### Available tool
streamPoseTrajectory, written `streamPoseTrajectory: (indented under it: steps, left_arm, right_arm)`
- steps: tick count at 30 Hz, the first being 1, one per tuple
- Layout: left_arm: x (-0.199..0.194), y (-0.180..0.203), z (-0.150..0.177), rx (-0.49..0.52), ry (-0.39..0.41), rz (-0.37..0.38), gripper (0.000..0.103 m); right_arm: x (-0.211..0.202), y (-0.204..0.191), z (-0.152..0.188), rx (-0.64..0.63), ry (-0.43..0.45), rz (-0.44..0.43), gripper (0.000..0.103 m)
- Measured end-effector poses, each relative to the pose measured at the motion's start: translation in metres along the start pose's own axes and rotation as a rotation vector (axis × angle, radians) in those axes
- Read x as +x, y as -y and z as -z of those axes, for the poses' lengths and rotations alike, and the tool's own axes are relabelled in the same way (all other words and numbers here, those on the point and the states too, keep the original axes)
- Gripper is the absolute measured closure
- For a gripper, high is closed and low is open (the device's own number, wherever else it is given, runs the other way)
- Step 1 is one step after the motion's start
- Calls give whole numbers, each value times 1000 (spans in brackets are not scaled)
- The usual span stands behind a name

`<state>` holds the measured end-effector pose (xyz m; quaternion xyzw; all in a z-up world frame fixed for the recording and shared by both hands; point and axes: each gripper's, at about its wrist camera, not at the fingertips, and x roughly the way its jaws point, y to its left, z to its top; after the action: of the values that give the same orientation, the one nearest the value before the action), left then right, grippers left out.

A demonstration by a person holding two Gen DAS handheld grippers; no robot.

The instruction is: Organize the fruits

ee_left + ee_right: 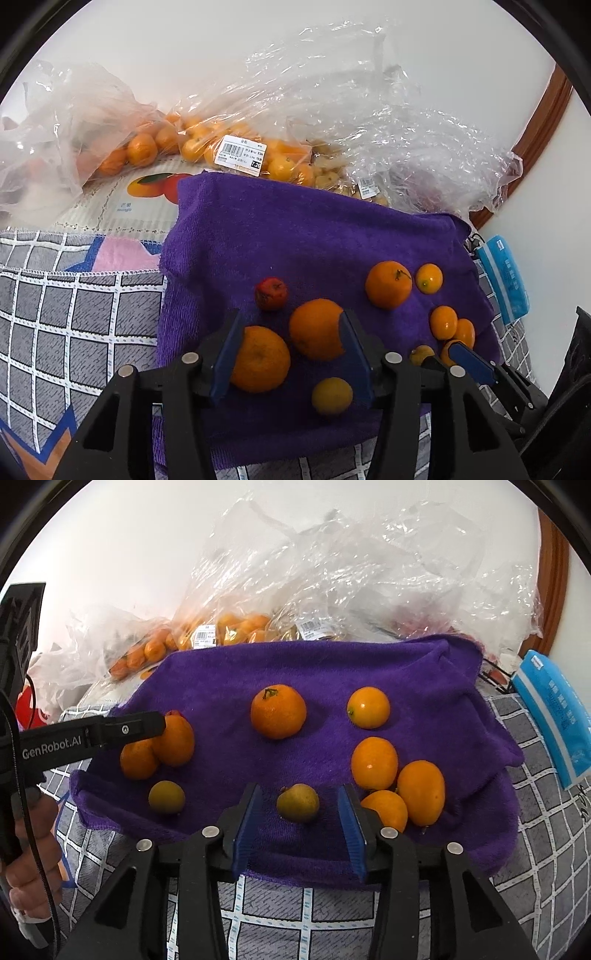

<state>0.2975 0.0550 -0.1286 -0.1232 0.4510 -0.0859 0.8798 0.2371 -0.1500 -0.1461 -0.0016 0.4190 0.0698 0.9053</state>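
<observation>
The left gripper stands with its jaws apart low over the purple towel, gripping nothing. Two large oranges lie between the jaws: one orange against the left blue pad and a second orange against the right pad, the two just beside each other. A small yellowish fruit sits on the towel near the camera end of the jaw gap. A small red fruit lies on the towel just past the fingertips.

The right gripper is also spread wide over the towel's near edge, holding nothing. A small greenish-yellow fruit rests on the towel between its jaws, touching neither pad. A similar greenish fruit lies on the towel to the left of that one. Right of the jaws, three kumquats form a cluster on the towel, touching one another. Farther in on the towel sit a stemmed mandarin and a lone kumquat, well apart.

Beyond the towel's far edge, clear plastic bags hold more oranges and carry price labels. The towel lies on a grey checked cloth covering the surface. A blue packet lies by the towel's right side.
</observation>
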Motion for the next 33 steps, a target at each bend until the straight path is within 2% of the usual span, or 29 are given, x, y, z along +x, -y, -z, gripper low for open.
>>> streamPoseTrajectory:
  steps: [3,9,13,15,19,23,28,31,33]
  left_arm:
    - [-4,3,1,1,-10,-4,49]
    - [-32,15,11,54,33,-53,41]
    - [-61,21,21,67,83,-104,38]
    - [-75,22,26,71,94,-126,34]
    - [-110,25,40,63,133,-139,28]
    - [-137,30,56,55,157,-137,26]
    - [-167,40,85,80,194,-127,23]
    - [-184,45,103,86,220,-131,23]
    - [-195,48,114,84,239,-139,18]
  right_arm:
    - [-6,2,-2,21,4,6,59]
    - [-31,2,-8,31,26,23,58]
    - [-59,2,-12,44,46,42,56]
    - [-75,1,-12,53,66,46,55]
    - [-111,-2,-6,51,98,59,52]
    - [-143,-4,3,47,129,60,43]
    - [-177,-7,20,43,140,86,41]
    - [-197,-8,35,48,161,107,30]
    - [-213,-8,47,51,188,113,23]
